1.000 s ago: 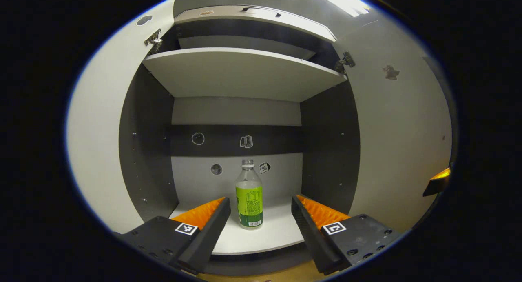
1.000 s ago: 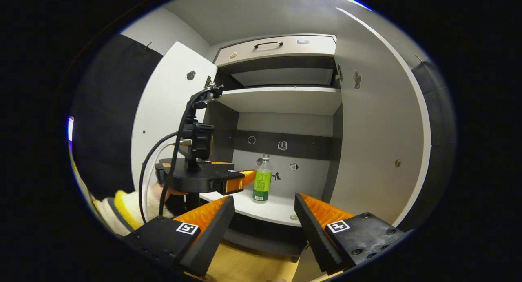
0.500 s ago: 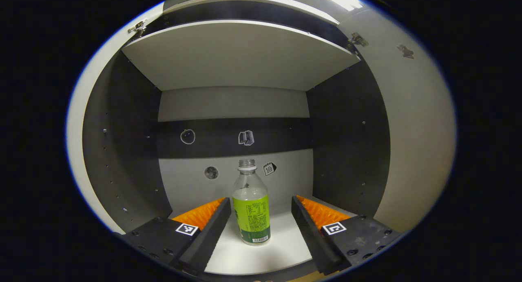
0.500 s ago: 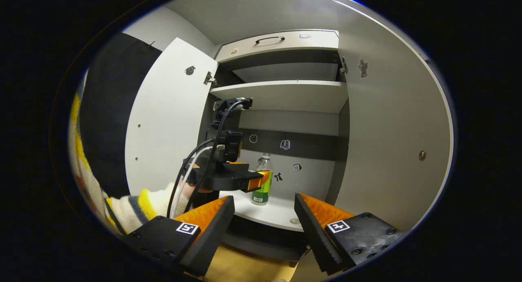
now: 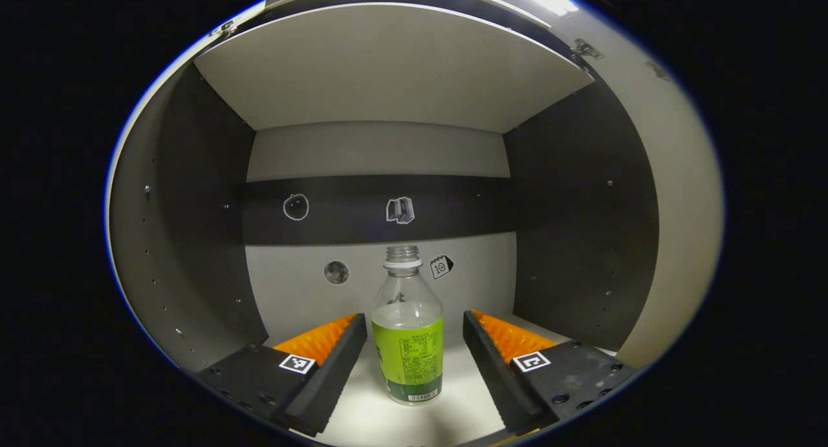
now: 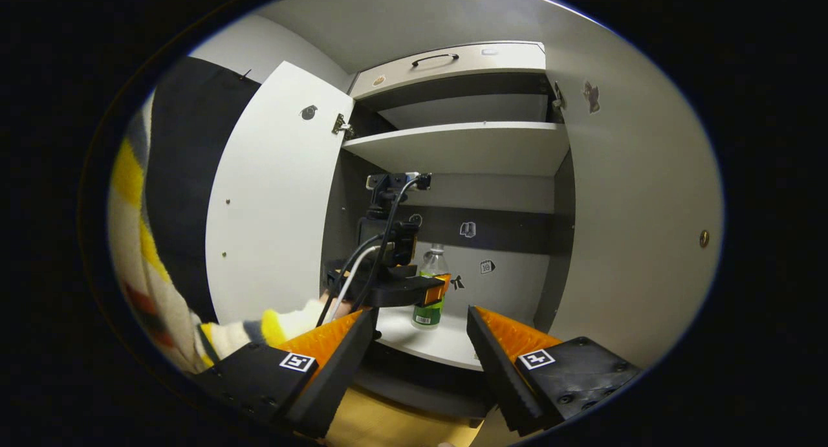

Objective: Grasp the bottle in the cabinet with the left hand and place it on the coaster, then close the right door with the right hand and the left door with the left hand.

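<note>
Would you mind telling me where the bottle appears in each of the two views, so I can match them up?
Left gripper view: the bottle stands low at centre on the cabinet floor, between the open left gripper's fingers.
Right gripper view: the bottle is small, just below centre, partly behind the left gripper.
Shared landmark: the book sticker on the dark back band.

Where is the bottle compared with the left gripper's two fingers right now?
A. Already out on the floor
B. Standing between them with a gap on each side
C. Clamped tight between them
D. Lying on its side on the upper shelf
B. In the left gripper view the bottle stands upright on the cabinet's lower shelf, between the open fingers of the left gripper, with shelf showing on both sides of it.
</note>
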### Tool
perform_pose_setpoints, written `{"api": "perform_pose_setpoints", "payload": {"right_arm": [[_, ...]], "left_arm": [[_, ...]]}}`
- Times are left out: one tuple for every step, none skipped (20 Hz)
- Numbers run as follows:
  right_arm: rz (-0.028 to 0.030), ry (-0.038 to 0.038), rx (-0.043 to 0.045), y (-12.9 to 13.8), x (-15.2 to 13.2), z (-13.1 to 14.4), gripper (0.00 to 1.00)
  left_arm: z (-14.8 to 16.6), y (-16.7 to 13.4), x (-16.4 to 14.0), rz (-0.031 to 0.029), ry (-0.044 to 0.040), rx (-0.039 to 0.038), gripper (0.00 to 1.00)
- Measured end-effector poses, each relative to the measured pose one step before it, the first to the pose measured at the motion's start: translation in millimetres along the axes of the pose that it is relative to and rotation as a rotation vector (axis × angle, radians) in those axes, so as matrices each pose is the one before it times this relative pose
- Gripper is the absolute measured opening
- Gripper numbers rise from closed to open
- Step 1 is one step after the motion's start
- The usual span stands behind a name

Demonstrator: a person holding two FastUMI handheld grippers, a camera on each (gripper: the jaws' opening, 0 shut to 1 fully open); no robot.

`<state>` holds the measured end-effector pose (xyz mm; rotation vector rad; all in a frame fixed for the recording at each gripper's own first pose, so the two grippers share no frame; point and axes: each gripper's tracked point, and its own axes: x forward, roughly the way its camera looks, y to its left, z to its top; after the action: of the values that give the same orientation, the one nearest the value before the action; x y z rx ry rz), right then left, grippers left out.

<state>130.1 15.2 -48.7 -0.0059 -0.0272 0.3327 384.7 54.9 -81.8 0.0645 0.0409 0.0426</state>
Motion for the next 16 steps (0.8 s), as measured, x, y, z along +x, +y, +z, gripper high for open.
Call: {"api": "perform_pose_setpoints", "payload": {"right_arm": [[0.00244,-0.00507,-0.00461,0.11,1.81,1.02,0.98],[0.00216,-0.00042,-0.00663,0.1,0.7,-0.05,0.98],[0.00172,0.00487,-0.00579,-0.62,0.77,-1.87,0.98],[0.00245,0.00484,-0.00177,-0.44,0.29,-1.5,0.98],[0.00537,0.00444,0.00187,0.52,0.62,-1.85,0.98],[0.005,0.00231,0.00429,1.08,0.5,-0.67,0.98],[0.00463,0.00201,0.00515,0.67,-0.19,-0.18,0.98],[0.00296,0.00073,0.00249,0.83,-0.31,0.35,0.98],[0.00083,-0.00045,-0.00092,-0.48,0.74,0.13,0.98],[-0.00309,-0.00087,-0.0049,-1.43,-0.6,0.58,0.98],[-0.00652,0.00076,-0.00595,-1.79,-0.31,-0.53,0.98],[-0.00574,0.00261,-0.00275,-2.06,-0.8,-0.65,0.98],[-0.00331,0.00325,0.00297,-1.02,-0.3,-1.13,0.98],[0.00141,0.00182,0.00447,-0.05,-0.81,0.04,0.98],[0.0022,0.00022,0.00305,1.54,-0.84,0.28,0.98],[0.00001,-0.0012,-0.00101,-0.88,0.43,0.62,0.98]], "left_arm": [[-1.05,2.29,4.36,0.00635,0.00349,0.00092,0.95],[-2.18,2.83,3.97,0.00607,0.00347,0.00533,0.95],[-0.88,2.16,4.01,0.0057,0.00368,0.00751,0.95],[-2.39,0.68,3.69,0.00246,0.00585,0.00679,0.95],[-1.52,-0.36,2.44,-0.00149,0.00475,0.00347,0.95],[-1.88,-0.87,2.31,-0.00155,0.00296,0.00277,0.95],[-1.54,-1.36,2.18,-0.00299,0.00364,0.00266,0.95],[-1.83,-1.53,2.4,-0.00291,0.00453,0.00435,0.95],[-1.65,-1.61,2.25,-0.00275,0.00213,0.00285,0.95],[-1.13,-1.62,2.2,-0.00308,0.00193,0.00194,0.95],[0.09,0.13,1.79,0.0022,-0.0033,0.00322,0.94],[0.16,0.64,1.64,0.00371,-0.00349,0.00273,0.92],[0.59,0.87,2.1,0.00371,-0.00257,0.00065,0.92],[-1.59,-0.32,1.29,-0.00238,0.00233,-0.00372,0.91],[0.57,0.61,0.63,-0.00119,-0.00079,-0.00958,0.87],[-0.56,-1.1,-0.44,-0.00429,0.00163,-0.00861,0.83]]}}
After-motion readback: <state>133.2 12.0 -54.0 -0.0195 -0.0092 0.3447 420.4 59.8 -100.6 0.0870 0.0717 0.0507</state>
